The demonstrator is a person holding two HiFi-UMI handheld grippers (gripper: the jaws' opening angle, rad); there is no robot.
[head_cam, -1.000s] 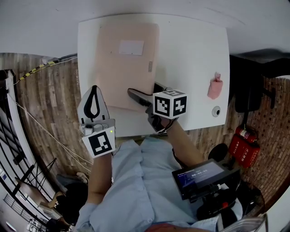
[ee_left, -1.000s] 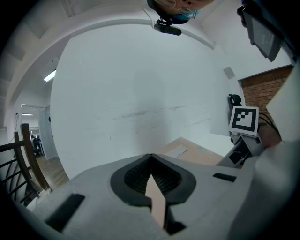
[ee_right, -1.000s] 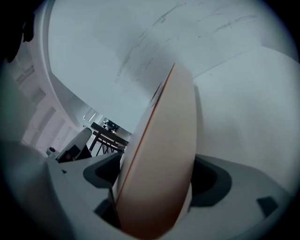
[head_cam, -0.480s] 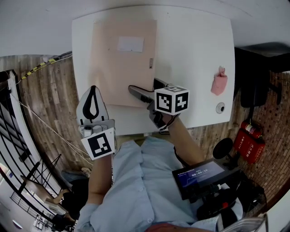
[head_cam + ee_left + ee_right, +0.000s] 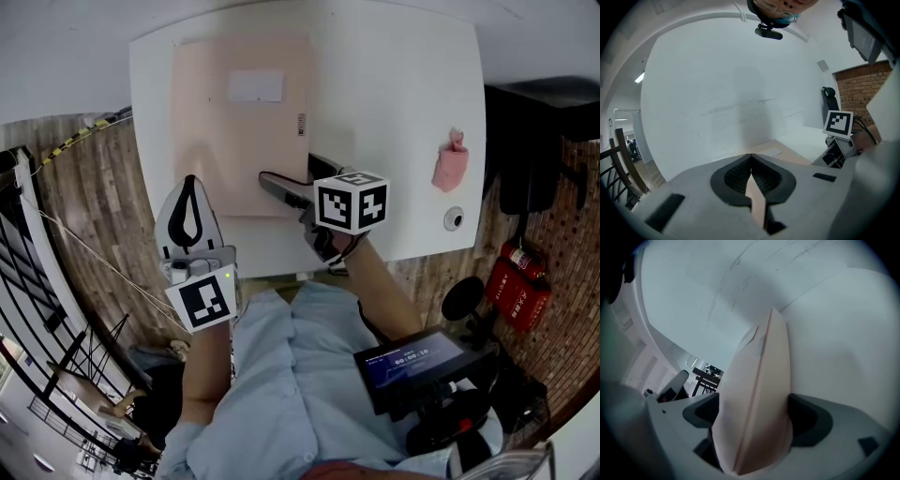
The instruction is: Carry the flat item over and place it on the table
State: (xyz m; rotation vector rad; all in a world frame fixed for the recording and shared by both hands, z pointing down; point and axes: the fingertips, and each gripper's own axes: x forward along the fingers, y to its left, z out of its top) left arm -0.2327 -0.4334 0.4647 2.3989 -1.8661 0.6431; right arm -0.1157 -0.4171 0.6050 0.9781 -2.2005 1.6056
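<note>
The pink folder (image 5: 239, 131) lies on the left part of the white counter (image 5: 394, 122), its long axis running away from the person toward the wall. The right gripper (image 5: 286, 180) has its fingers clamped on the folder's near edge. The left gripper (image 5: 192, 181) has its fingers pinched on the near left corner.

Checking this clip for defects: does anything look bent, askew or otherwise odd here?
Only slightly. The folder sits square to the table, but it seems to ripple at its near-left corner, where the left gripper pinches it, and it bulges between the jaws of the right gripper. Nothing looks spilled or damaged.
</note>
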